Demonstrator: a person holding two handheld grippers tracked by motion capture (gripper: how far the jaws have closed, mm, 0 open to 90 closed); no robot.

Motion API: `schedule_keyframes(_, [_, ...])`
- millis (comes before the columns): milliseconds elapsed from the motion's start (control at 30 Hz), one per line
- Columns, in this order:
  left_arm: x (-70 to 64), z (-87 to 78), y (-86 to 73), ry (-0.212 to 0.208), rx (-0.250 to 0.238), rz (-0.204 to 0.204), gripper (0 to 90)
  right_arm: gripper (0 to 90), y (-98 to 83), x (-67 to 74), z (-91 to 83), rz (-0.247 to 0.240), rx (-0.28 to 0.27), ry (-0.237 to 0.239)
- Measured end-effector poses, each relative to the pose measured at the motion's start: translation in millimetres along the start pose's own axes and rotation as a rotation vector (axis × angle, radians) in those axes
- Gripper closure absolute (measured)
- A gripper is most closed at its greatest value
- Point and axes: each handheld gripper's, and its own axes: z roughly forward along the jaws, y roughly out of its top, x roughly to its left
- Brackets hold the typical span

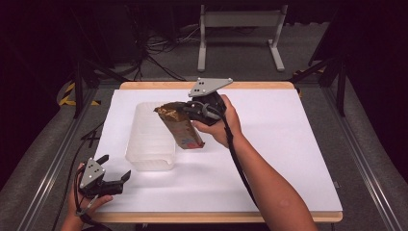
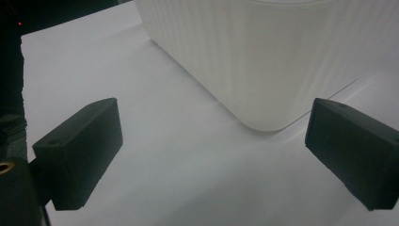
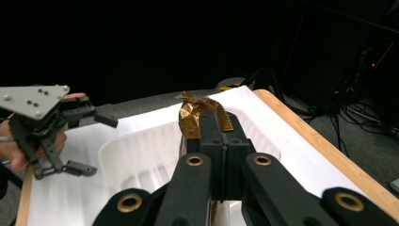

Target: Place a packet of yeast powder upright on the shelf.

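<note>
The snack packet (image 1: 180, 126) is a flat, elongated pouch of crinkled foil, gold-brown with red and white print near its lower end. It hangs tilted in the air, its lower end over the surface just beside the right wall of the plastic tub (image 1: 149, 139), its upper end creased and pinched. The right gripper (image 1: 185, 111) has its jaws clenched on that crumpled top edge; in the right gripper view the foil (image 3: 193, 115) sticks out above the closed black jaws. The tub is translucent white, rectangular with rounded corners and finely ribbed walls (image 2: 263, 61). It stands on the matt white surface (image 1: 288, 144), which has a wooden edge. The left gripper (image 1: 118, 175) rests near the front left corner, jaws released and wide apart, holding nothing.
</note>
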Motion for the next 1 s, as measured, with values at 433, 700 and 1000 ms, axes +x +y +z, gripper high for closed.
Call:
schedule_keyframes(433, [1.0, 0.7, 0.0, -0.009, -0.005, -0.004, 5.4, 89.8, 7.7, -4.3, 34.5, 0.04, -0.041, -0.007])
schedule_keyframes(700, [0.7, -0.4, 0.1, -0.011, -0.016, -0.006, 5.4, 89.8, 15.6, -0.4, 53.1, 0.048, -0.063, 0.009])
schedule_keyframes(1000, [0.7, -1.2, -0.5, -0.013, -0.022, -0.005, 5.3, 89.9, 21.4, 6.1, 71.7, 0.043, -0.064, 0.014])
